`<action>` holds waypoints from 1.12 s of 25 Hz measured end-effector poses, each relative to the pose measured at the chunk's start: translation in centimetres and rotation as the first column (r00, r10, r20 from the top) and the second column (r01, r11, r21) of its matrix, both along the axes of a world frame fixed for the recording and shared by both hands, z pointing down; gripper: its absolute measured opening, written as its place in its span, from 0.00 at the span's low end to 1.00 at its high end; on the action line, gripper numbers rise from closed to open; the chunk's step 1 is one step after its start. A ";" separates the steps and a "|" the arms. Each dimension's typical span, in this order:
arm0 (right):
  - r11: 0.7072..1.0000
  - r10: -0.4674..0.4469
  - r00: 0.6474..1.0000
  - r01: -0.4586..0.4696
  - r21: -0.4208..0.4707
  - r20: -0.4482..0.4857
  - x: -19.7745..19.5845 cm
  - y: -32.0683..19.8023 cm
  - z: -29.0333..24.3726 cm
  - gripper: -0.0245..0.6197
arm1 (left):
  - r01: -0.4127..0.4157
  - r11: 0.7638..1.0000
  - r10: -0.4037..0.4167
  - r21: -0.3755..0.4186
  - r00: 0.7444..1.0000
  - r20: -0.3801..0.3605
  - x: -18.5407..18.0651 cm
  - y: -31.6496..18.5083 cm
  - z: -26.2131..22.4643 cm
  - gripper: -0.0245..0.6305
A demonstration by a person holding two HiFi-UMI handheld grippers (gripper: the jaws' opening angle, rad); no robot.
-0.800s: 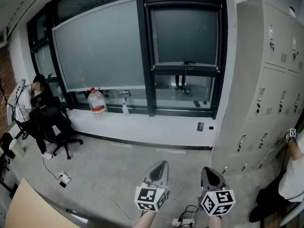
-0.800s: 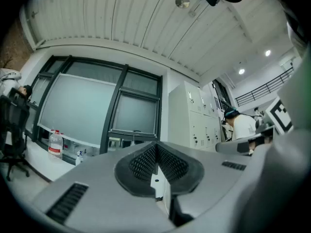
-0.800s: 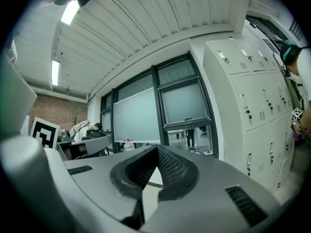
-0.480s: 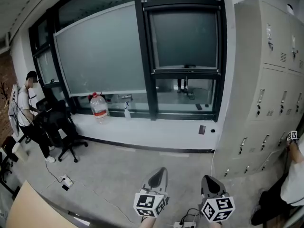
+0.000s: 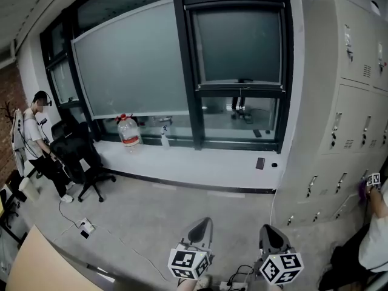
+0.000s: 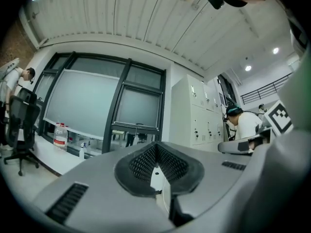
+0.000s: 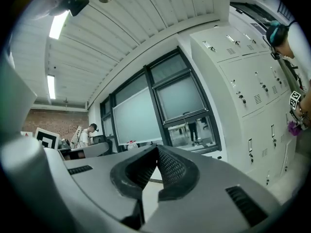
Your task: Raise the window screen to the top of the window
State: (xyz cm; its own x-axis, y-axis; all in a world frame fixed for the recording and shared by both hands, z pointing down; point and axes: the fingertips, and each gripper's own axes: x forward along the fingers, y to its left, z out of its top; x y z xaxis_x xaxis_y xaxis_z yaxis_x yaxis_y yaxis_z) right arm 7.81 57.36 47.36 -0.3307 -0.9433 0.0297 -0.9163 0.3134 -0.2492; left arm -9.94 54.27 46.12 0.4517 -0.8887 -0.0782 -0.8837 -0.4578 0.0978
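Hung far across the floor, in the right opening of the window (image 5: 188,71): the screen (image 5: 239,44), a flat, matte grey-green sheet. Reached down about two thirds of that opening. Ended in a dark bottom bar (image 5: 241,85), with a thin cord (image 5: 240,99) dangling from the bar's middle. Left clear glass below, down to the white sill (image 5: 200,165).

Held low and near, well apart from the screen: left gripper (image 5: 203,225) and right gripper (image 5: 271,232), side by side, aimed level toward the window. Jaws of both pressed fully together in the gripper views, with nothing between the ribbed pads.

Cut off at the near edge of the head view: the hands behind the marker cubes. Cut off at the right edge: the right person (image 5: 376,223), close to the lockers (image 5: 345,102). Lost behind the dark frame: the screen's top edge, so no telling how it was mounted. Too small to identify: a dark flat thing (image 5: 259,163) lying on the sill near the lockers. Easier to read, further left on the sill: a red-capped bottle (image 5: 128,132) and a spray bottle (image 5: 164,137) just right of it. Far left, half behind a black chair (image 5: 79,156): the left person (image 5: 37,126).
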 end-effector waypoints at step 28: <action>0.999 -0.008 0.997 0.005 -0.037 -0.070 1.1 -36.4 -0.2 0.05 | -0.021 1.000 0.021 0.004 0.989 -0.143 0.2 -37.2 -0.1 0.04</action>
